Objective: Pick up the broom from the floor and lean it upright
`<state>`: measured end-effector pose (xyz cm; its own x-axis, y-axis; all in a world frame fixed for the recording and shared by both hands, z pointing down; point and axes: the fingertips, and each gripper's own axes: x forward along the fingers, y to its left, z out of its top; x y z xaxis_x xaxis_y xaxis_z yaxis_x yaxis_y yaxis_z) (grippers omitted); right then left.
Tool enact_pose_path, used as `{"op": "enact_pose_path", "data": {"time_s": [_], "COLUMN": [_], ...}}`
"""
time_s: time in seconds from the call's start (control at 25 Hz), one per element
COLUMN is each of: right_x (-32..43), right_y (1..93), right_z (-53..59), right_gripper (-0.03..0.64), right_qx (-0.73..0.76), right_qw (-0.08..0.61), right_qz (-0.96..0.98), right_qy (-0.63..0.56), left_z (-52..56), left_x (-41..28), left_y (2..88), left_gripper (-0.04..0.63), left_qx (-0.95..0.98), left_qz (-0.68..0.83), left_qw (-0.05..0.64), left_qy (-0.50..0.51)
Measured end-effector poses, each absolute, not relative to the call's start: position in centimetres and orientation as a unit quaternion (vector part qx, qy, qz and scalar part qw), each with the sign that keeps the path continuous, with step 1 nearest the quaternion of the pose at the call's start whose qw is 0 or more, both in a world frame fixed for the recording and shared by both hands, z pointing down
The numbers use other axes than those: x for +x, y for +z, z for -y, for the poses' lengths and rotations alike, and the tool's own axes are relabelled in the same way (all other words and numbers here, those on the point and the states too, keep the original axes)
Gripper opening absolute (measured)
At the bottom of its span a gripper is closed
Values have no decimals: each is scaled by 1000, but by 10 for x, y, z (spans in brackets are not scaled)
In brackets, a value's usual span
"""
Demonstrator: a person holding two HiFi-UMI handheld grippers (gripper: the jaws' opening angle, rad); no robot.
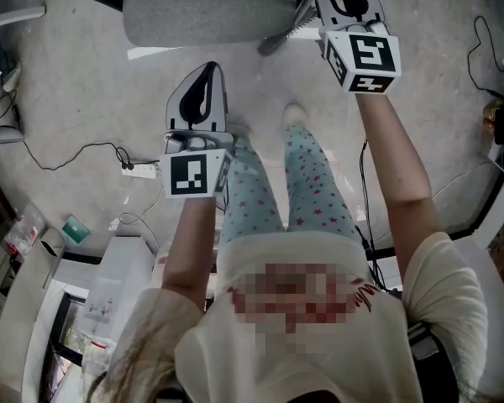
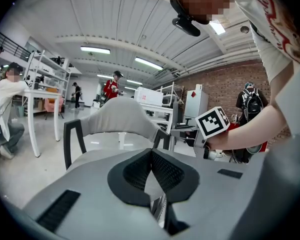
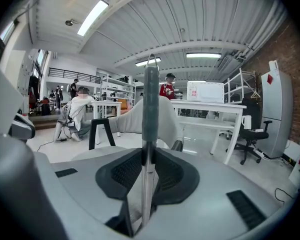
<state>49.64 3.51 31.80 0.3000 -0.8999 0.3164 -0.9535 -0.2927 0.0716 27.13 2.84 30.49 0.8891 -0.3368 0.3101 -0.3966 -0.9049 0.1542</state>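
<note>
Right gripper view: right gripper (image 3: 149, 159) clamped on the broom handle (image 3: 151, 99), pole held upright between the pads, with the grey chair (image 3: 124, 120) behind it. Handle top blurred against the ceiling, lower end cut off below the jaws. No sight of the broom head here.

Left gripper view: left gripper (image 2: 151, 159) closed on itself, tips meeting with nothing between them. Same chair ahead, the other gripper's marker cube (image 2: 213, 123) off to the right at the end of a forearm. No broom visible.

Head view: both grippers raised in front of the person, the right one nearer the chair and partly cut by the top edge. Slanted grey bar (image 1: 279, 39) beside it — possibly the broom's lower part, but too foreshortened to tell. Cables (image 1: 84, 151) and a power strip (image 1: 139, 170) on the floor well to the left.

Judged from this: pickup done and broom upright but only hand-held. Left to do — resting it against a support, probably the chair, and letting go. Whether it already touches the chair or the floor not visible.
</note>
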Motion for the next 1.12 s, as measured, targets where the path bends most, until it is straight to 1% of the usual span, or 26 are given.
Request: {"op": "enact_pose_path", "data": {"time_s": [0.16,0.4,0.44,0.48,0.56,1.08,1.12], "right_x": [500,506,506,506,505,523,527], "right_y": [321,323,323,324,325,336,336], "right_z": [-35,-39,-40,-41,-42,-45,-44], "right_gripper": [91,95,109,141,163,175,150], "right_qx": [793,794,795,795,796,802,806], "right_qw": [126,109,106,103,96,117,116], "right_qz": [586,587,587,586,586,574,567], "right_qy": [111,115,114,114,116,120,121], "left_z": [-27,-29,-31,-32,-33,-36,-36], "left_x": [271,270,270,269,269,269,269], "left_y": [303,304,305,306,309,312,312], "left_gripper": [21,21,21,21,21,21,21], "left_qx": [967,967,967,967,966,965,965], "left_qz": [186,187,187,188,191,192,191], "left_qw": [103,101,102,103,107,108,108], "left_qy": [138,138,139,139,140,140,141]}}
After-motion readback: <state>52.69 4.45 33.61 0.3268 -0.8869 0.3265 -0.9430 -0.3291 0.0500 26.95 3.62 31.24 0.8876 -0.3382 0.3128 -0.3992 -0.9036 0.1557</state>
